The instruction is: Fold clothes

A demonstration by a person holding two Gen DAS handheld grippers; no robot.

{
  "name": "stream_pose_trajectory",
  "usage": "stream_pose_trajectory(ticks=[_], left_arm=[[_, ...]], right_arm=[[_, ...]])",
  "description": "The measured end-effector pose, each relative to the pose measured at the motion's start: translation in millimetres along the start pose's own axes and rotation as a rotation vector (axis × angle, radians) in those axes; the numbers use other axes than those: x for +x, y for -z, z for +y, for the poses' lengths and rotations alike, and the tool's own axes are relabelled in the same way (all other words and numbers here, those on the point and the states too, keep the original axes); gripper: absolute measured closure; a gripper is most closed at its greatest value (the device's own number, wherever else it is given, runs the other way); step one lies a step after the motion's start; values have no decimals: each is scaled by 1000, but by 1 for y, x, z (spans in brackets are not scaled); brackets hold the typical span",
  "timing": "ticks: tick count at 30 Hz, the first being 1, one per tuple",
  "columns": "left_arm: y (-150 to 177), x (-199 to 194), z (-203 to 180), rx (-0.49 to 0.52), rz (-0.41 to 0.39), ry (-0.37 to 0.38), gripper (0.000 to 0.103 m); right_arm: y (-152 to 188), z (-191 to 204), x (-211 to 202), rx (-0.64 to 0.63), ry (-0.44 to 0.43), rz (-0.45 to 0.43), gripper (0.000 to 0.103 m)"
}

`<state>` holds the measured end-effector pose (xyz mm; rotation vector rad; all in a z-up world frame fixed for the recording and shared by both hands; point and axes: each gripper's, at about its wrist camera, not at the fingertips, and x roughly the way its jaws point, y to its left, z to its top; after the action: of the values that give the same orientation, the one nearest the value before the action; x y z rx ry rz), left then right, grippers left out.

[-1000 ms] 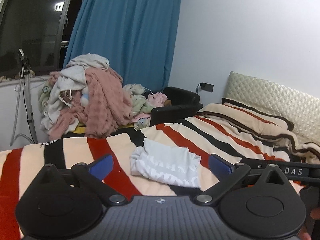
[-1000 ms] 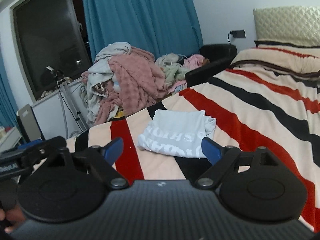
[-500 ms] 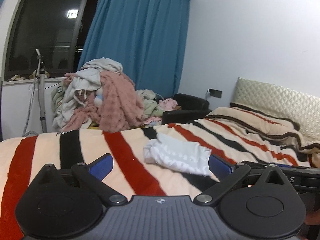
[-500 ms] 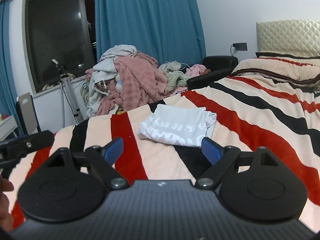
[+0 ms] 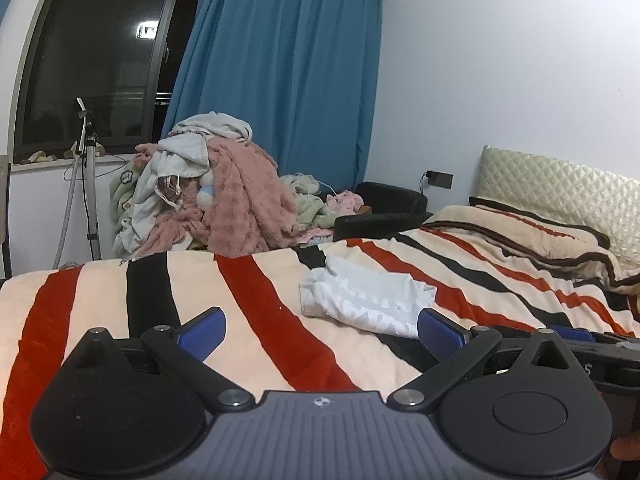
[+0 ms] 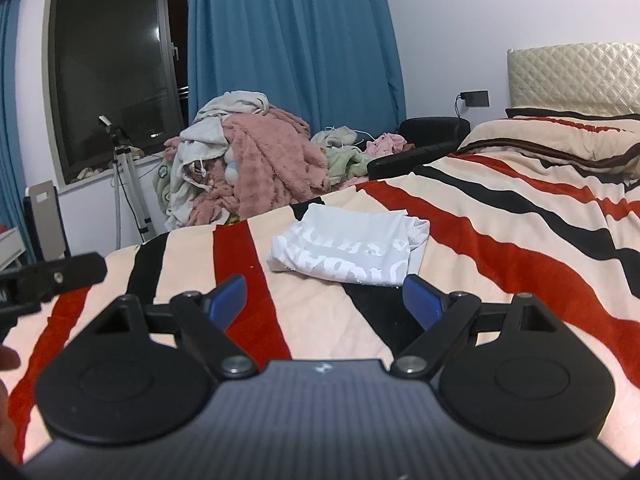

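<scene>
A folded pale grey T-shirt [image 5: 366,300] with white lettering lies on the striped blanket [image 5: 256,292], also seen in the right wrist view as the T-shirt [image 6: 352,246]. My left gripper [image 5: 320,330] is open and empty, held back from the shirt's near edge. My right gripper [image 6: 324,298] is open and empty too, just short of the shirt. Each view catches a black part of the other gripper at its side edge. A heap of unfolded clothes [image 5: 216,196], pink and grey, sits beyond the bed's far edge.
The bed's striped blanket [image 6: 500,216] runs right to pillows and a quilted headboard [image 6: 572,76]. A black armchair [image 5: 384,212] with more clothes stands behind the bed. A tripod [image 5: 88,184] stands by the dark window, blue curtains [image 5: 280,92] beside it.
Both grippers have drawn back and tilted up from the folded shirt, so it sits farther off and more of the room shows. Both stay open.
</scene>
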<state>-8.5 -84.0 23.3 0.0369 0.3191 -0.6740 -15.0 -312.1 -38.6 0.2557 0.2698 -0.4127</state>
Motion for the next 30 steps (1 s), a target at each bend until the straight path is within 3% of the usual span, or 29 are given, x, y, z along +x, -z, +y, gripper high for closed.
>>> stream_pose_trajectory(ticks=[8, 30], left_arm=[[12, 9, -1, -7, 39, 1, 0], [16, 6, -2, -17, 30, -11, 0]], right_arm=[[1, -1, -1, 0, 4, 0, 16], [5, -3, 1, 13, 32, 27, 16]])
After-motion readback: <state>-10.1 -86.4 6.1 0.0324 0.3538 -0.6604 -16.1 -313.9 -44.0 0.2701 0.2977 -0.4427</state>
